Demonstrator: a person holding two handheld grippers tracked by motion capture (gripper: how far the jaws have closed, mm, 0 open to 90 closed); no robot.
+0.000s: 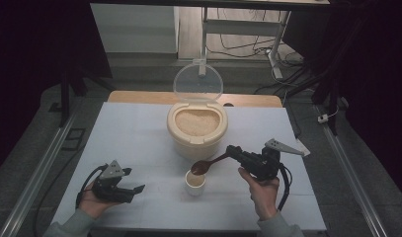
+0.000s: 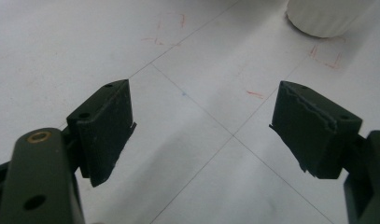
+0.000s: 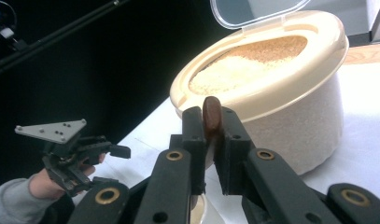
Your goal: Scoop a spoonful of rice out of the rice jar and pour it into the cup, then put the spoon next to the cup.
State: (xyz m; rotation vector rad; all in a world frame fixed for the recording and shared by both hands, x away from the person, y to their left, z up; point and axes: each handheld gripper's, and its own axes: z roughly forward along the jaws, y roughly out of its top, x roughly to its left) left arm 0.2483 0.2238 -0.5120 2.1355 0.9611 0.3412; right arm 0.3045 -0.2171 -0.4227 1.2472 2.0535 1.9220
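A cream rice container (image 1: pixel 197 129) stands mid-table with its clear lid (image 1: pixel 198 81) flipped up and grain inside. In front of it sits a small white cup (image 1: pixel 195 183). My right gripper (image 1: pixel 234 152) is shut on the handle of a brown spoon (image 1: pixel 204 166), whose bowl hangs just above the cup. In the right gripper view the spoon (image 3: pixel 212 117) stands edge-on between the jaws, in front of the container (image 3: pixel 281 93). My left gripper (image 1: pixel 134 190) rests open on the table at the front left, nothing between its fingers (image 2: pixel 106 128); the cup's base (image 2: pixel 325 16) lies beyond.
The white table top (image 1: pixel 134 143) carries thin pencil lines and small red marks (image 2: pixel 171 30). A wooden board edge (image 1: pixel 139 96) runs along the far side. Dark curtains, metal rails and desk legs with cables surround the table.
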